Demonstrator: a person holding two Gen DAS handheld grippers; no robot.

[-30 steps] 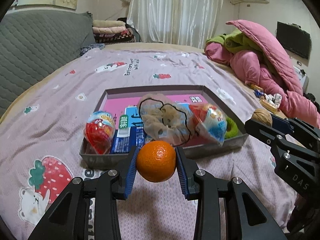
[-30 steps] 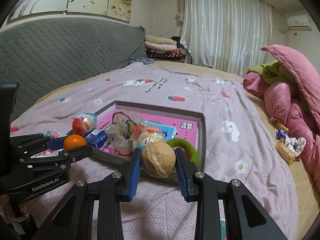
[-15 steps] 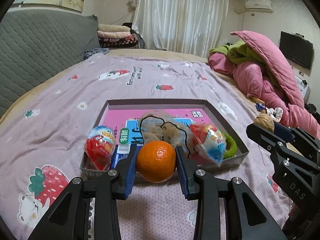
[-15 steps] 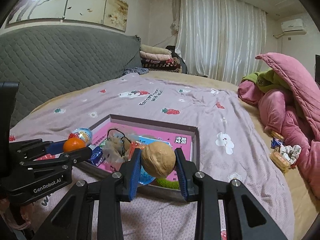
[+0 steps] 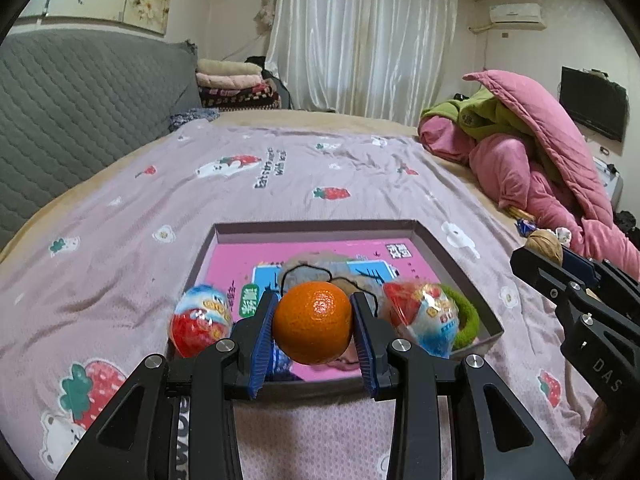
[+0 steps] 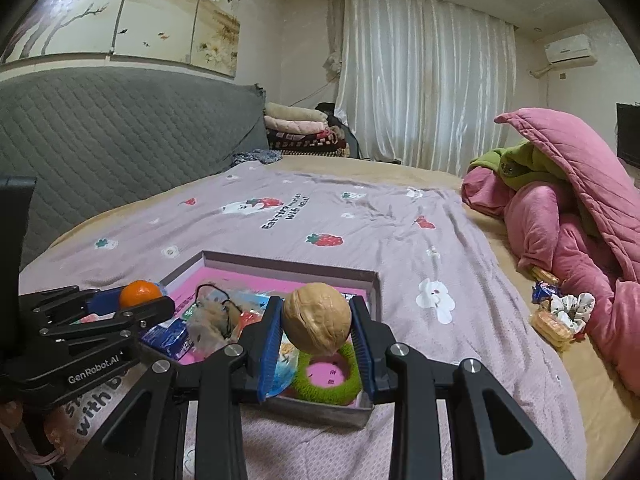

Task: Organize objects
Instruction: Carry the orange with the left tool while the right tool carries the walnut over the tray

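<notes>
The left gripper [image 5: 313, 330] is clamped on 1 orange [image 5: 312, 322], its blue pads pressed to both sides, held in the air over the near edge of the box. The right gripper [image 6: 317, 326] pinches 1 walnut [image 6: 317, 319] the same way, raised above the box's near right corner.

Below them, 1 shallow grey box [image 5: 436, 240] with a pink floor sits on the bed [image 5: 280, 184]. Inside it I count 2 foil-wrapped egg-shaped treats, one at the left [image 5: 201, 320] and one at the right [image 5: 424, 316], 1 fuzzy green ring [image 6: 325, 376] in the near right corner, 1 clear bag with a black cord [image 6: 212, 316] (its contents are hard to make out), and 1 blue packet [image 6: 170, 336] at the near left.

Further right on the bed, beside a heaped pink quilt [image 6: 580, 232], lie 1 white patterned scrunchie [image 6: 572, 310] and a few wrapped snacks [image 6: 550, 322].
</notes>
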